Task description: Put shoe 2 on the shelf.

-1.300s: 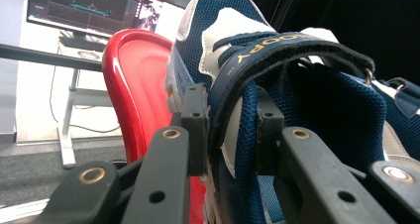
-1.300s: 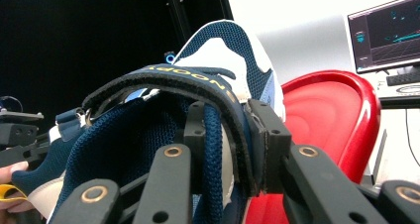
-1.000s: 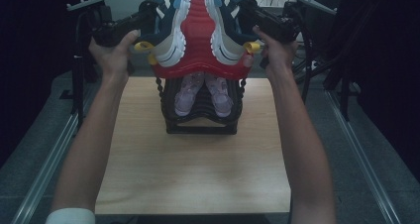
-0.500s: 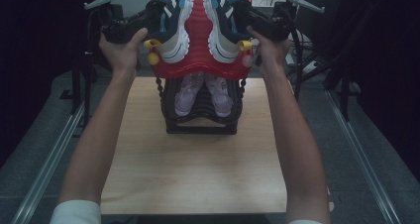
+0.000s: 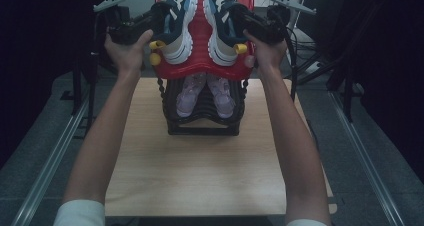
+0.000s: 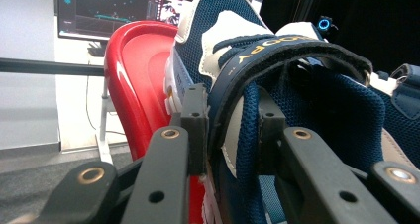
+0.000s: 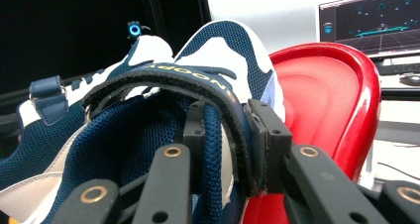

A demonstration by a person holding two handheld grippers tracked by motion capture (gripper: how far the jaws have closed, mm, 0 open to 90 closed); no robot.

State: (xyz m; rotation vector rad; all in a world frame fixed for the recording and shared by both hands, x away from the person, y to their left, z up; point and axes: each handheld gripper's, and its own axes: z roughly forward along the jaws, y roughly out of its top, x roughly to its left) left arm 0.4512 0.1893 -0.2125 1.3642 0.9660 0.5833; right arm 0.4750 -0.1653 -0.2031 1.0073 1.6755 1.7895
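- Red tray point(image 5: 202, 41) up top carries two navy sneakers.
- My left hand-held gripper point(image 5: 150, 23) grasping the left sneaker point(image 5: 177, 21), right hand-held gripper point(image 5: 247, 21) clamping the right sneaker point(image 5: 222, 26).
- Black rack point(image 5: 202, 121) underneath on the tabletop point(image 5: 200, 176) has pink shoes point(image 5: 205, 93).

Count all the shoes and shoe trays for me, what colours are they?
Blue and white shoes: 2, the left shoe and the right shoe
Pink shoes: 2, one beside the other
Red tray: 1
Black trays, stacked: too close together to count
Total: 4 shoes, plus the red tray and the black stack

High view looks down; both gripper views closely share the red tray point(image 6: 130, 80).
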